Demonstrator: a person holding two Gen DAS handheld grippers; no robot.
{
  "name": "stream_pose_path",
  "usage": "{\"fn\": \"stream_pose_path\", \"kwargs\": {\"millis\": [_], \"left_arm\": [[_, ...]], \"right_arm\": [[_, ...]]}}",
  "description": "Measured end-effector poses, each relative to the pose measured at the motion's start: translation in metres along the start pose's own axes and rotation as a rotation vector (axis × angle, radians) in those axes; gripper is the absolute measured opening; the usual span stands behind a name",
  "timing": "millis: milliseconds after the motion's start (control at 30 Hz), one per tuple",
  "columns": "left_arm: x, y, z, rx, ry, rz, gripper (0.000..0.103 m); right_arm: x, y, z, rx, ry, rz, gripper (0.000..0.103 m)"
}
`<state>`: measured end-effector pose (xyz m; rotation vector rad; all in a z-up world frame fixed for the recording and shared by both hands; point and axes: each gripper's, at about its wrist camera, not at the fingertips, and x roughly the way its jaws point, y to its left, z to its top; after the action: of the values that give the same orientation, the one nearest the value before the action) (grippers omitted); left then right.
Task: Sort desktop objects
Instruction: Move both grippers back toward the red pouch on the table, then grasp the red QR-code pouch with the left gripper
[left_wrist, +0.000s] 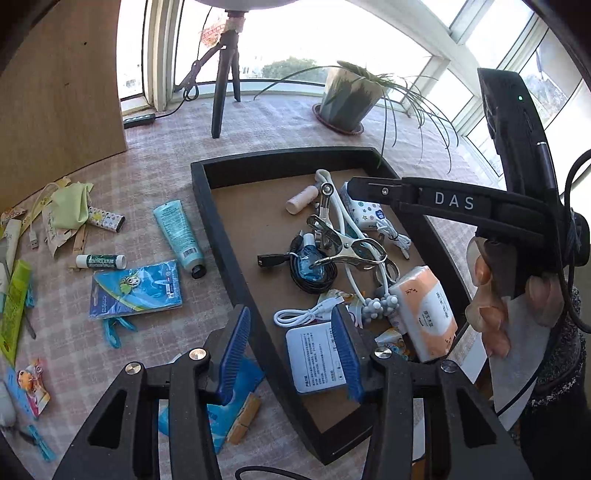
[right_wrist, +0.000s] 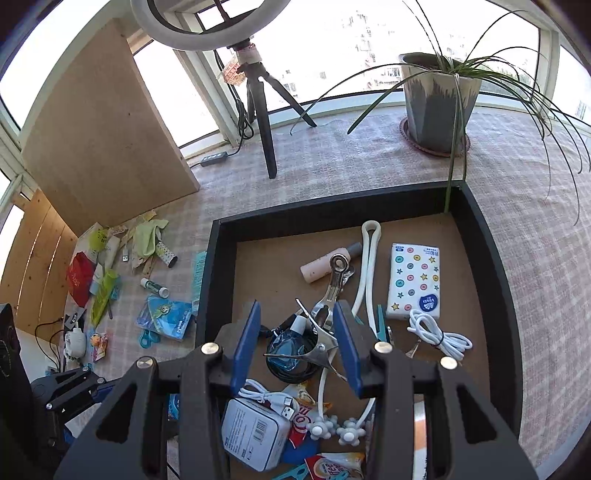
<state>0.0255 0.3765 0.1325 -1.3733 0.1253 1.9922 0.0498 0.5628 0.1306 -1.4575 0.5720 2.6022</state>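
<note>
On the left of the checked desk (left_wrist: 110, 354) loose clutter lies well apart from the tray: a green cloth (left_wrist: 72, 206), a white lip-balm stick (left_wrist: 101, 261), a teal tube (left_wrist: 180, 232) and a blue card pack (left_wrist: 136, 290), with a wooden clothespin (left_wrist: 243, 415) nearer the camera. Just right of these sits the black tray (left_wrist: 218, 229), its brown floor crowded with a metal clip (left_wrist: 343, 245), a coiled black cable (left_wrist: 314, 271), a white cable (left_wrist: 314, 312), a white box (left_wrist: 317, 356), an orange tissue pack (left_wrist: 424, 314) and a star-print tissue pack (right_wrist: 413, 280). The left gripper (left_wrist: 291, 354) hangs over the tray's near left wall, its jaws released and parted with nothing pressed between the blue pads. Farther right, the right gripper (right_wrist: 301, 347) hovers over the tray's middle above the clip, its jaws likewise parted and gripping nothing. A hand (left_wrist: 517, 295) grips its handle.
</note>
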Motion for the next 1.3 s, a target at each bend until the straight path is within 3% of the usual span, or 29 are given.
{"fn": "stream_pose_path", "kwargs": {"millis": [167,367,533,733,900,967,1167,1300], "left_arm": [[-0.037,0.087,-0.013,-0.158,-0.060,0.098,0.043],[-0.095,0.206,-0.042,-0.366,-0.148,0.259,0.043],[-0.126,0.295,-0.069,-0.537,-0.194,0.319,0.043],[-0.138,0.383,-0.086,-0.714,-0.214,0.328,0.045],[-0.123,0.442,-0.092,-0.839,-0.194,0.224,0.050],[-0.116,0.458,-0.094,-0.878,-0.194,0.222,0.050],[-0.099,0.479,-0.087,-0.947,-0.237,0.201,0.051],[-0.088,0.469,-0.072,-0.894,-0.251,0.187,0.045]], "right_arm": [[0.024,0.063,0.017,-0.088,0.048,0.100,0.040],[0.055,0.175,0.037,-0.268,0.068,0.183,0.040],[0.087,0.271,0.041,-0.378,0.096,0.259,0.040],[0.144,0.370,0.046,-0.456,0.217,0.366,0.040],[0.198,0.434,0.050,-0.509,0.303,0.398,0.040],[0.218,0.452,0.045,-0.524,0.335,0.394,0.040],[0.260,0.488,0.033,-0.584,0.393,0.390,0.040],[0.270,0.488,0.040,-0.614,0.380,0.355,0.039]]}}
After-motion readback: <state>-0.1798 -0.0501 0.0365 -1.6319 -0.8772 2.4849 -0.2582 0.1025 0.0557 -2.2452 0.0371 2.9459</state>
